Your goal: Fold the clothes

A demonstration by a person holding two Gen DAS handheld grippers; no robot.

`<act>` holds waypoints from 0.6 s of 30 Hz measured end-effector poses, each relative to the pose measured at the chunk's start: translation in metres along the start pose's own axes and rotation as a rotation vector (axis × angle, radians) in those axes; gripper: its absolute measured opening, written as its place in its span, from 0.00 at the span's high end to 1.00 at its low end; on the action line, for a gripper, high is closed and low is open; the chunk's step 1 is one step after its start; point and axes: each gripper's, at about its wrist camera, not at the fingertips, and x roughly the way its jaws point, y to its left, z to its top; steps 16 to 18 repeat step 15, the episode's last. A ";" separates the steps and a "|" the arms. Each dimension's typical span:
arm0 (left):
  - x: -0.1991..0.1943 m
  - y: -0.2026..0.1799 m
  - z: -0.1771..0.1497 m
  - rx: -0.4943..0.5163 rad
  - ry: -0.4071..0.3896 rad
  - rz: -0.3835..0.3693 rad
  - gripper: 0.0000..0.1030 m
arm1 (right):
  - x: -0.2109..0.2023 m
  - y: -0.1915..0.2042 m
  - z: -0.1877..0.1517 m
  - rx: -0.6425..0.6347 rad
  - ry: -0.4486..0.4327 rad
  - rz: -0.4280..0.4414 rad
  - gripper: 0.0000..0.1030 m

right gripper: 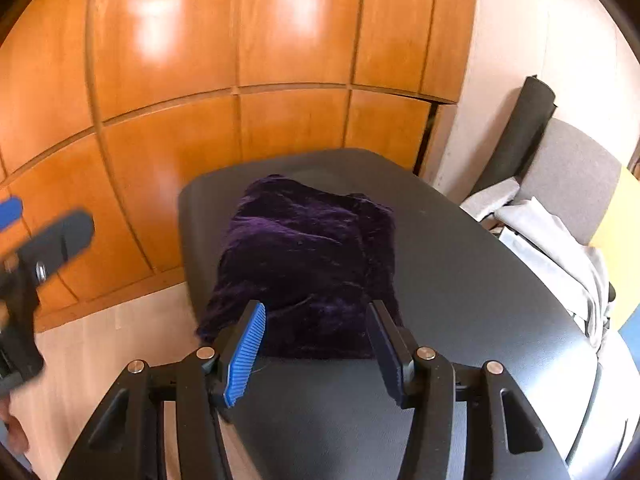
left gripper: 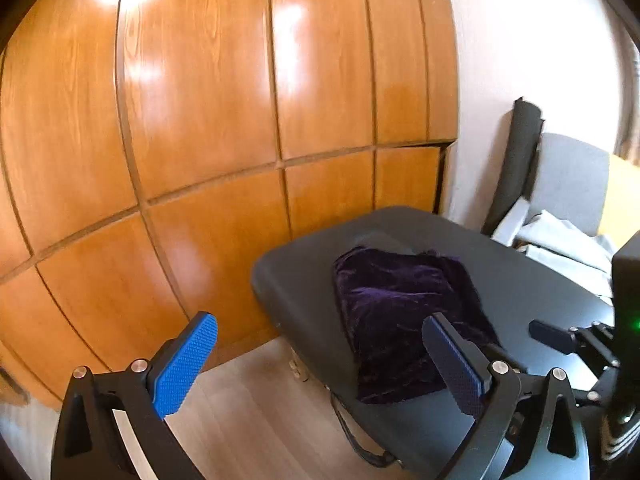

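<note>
Your left tongs gape wide, empty. Your right tongs stand parted, holding nothing, the folded purple garment just ahead on the desk.

Across the upper left of my views I see glossy orange-brown wooden wardrobe panels, glare shining off their smooth grain. The folded dark purple velvet cloth looks plush, with a crushed, soft sheen. It lies on the matt dark grey table. My jaws carry blue, finely ridged rubbery pads on matt black plastic with metal rivets.
</note>
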 end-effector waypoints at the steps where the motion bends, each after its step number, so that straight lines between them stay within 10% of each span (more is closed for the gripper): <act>1: -0.004 0.003 -0.001 -0.010 0.010 -0.006 0.00 | -0.008 0.002 -0.002 -0.005 -0.007 0.002 0.48; 18: -0.011 0.014 -0.015 -0.098 0.100 -0.043 0.00 | -0.025 0.017 -0.015 -0.033 -0.005 0.011 0.48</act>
